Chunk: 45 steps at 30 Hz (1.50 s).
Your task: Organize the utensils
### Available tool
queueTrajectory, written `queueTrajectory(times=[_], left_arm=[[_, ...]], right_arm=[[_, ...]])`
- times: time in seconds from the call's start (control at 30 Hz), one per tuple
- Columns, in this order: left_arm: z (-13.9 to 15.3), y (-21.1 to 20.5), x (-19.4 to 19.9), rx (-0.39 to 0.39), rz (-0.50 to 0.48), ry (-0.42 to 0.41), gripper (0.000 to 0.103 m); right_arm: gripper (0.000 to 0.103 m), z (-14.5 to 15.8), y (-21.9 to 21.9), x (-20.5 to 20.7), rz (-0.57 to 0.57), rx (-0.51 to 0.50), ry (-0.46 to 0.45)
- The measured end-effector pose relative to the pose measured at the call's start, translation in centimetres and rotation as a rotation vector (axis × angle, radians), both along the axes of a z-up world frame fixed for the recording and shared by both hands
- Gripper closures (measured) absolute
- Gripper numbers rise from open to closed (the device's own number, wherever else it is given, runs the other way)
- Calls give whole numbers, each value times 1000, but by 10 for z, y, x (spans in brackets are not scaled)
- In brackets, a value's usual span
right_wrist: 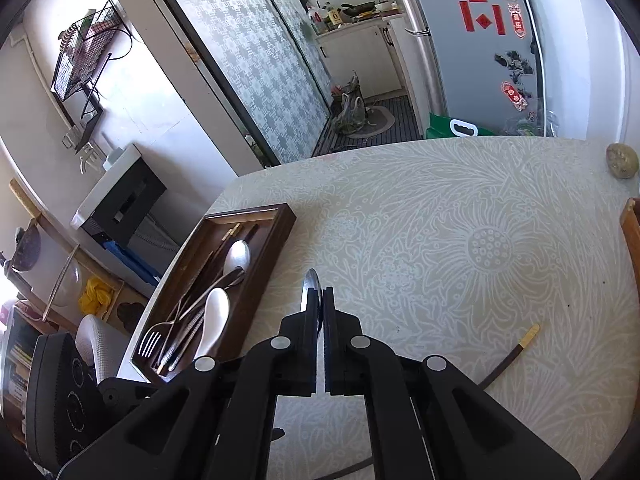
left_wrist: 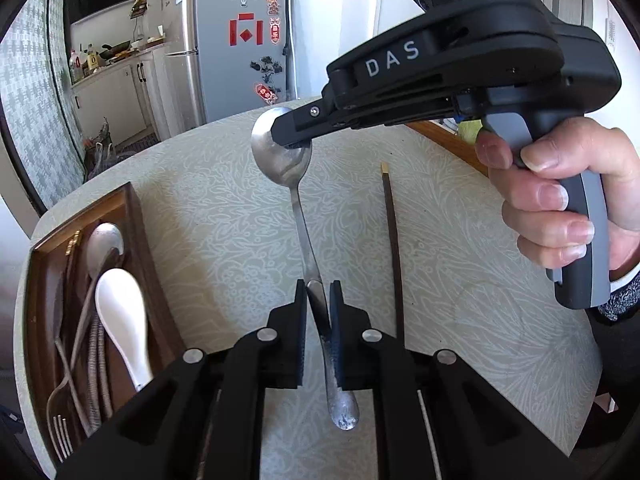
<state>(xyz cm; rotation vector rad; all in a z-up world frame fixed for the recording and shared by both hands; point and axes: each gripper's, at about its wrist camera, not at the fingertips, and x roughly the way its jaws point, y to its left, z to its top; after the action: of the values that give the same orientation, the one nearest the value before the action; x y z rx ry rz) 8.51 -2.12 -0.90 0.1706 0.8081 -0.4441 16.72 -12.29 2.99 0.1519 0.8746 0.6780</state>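
Observation:
A metal spoon (left_wrist: 298, 216) hangs above the table, held at both ends. My left gripper (left_wrist: 319, 300) is shut on its handle. My right gripper (left_wrist: 294, 136) is shut on its bowl; in the right wrist view the bowl's rim (right_wrist: 310, 284) sticks up between the fingers of that gripper (right_wrist: 319, 300). A brown wooden tray (left_wrist: 132, 216) at the left holds a metal spoon (left_wrist: 105, 242), a white ceramic spoon (left_wrist: 122, 312), a fork (left_wrist: 60, 432) and chopsticks. It also shows in the right wrist view (right_wrist: 276, 236).
A dark chopstick with a gold tip (left_wrist: 394, 248) lies on the patterned table (left_wrist: 224, 200) right of the spoon, and also shows in the right wrist view (right_wrist: 514, 354). A potato-like lump (right_wrist: 621, 160) sits at the far right edge. A fridge (left_wrist: 236, 40) stands behind.

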Motion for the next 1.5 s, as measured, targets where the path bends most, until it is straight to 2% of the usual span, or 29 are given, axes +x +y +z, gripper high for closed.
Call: queueTrajectory(times=[0.17, 0.3, 0.53, 0.73, 0.9, 0.93, 0.97, 1.0, 1.03, 1.07, 1.17, 1.3, 1.4, 1.5], left_arm=[[19, 45, -13, 5, 72, -29, 91], [22, 85, -16, 28, 152, -31, 92], [12, 130, -12, 41, 249, -7, 94], [1, 135, -5, 62, 253, 15, 94], [0, 137, -7, 47, 247, 11, 91], [2, 136, -11, 44, 244, 4, 90], [5, 135, -14, 38, 237, -6, 80], [9, 132, -19, 28, 231, -19, 59], [15, 129, -26, 10, 221, -38, 50], [21, 123, -35, -10, 198, -53, 43], [32, 99, -51, -58, 101, -71, 36], [27, 42, -58, -38, -10, -66, 32], [4, -1, -60, -3, -68, -16, 31], [-15, -37, -65, 93, -98, -20, 31]], right_arm=[[100, 15, 50, -3, 72, -13, -23], [100, 17, 96, 3, 144, 6, -20], [100, -11, 165, 15, 219, -30, 25], [100, -34, 179, 23, 226, -56, 43], [98, -35, 179, 22, 235, -72, 31], [91, -33, 178, 22, 241, -68, 32], [83, -31, 177, 20, 247, -68, 29], [63, -27, 174, 16, 255, -70, 24], [50, -23, 170, 13, 258, -74, 16], [49, -16, 162, 7, 261, -78, -3], [42, 5, 131, -9, 259, -118, -72], [33, 16, 70, -23, 175, -149, -109], [26, 8, 29, -34, 99, -178, -111], [24, -8, -8, -41, 60, -179, -78]])
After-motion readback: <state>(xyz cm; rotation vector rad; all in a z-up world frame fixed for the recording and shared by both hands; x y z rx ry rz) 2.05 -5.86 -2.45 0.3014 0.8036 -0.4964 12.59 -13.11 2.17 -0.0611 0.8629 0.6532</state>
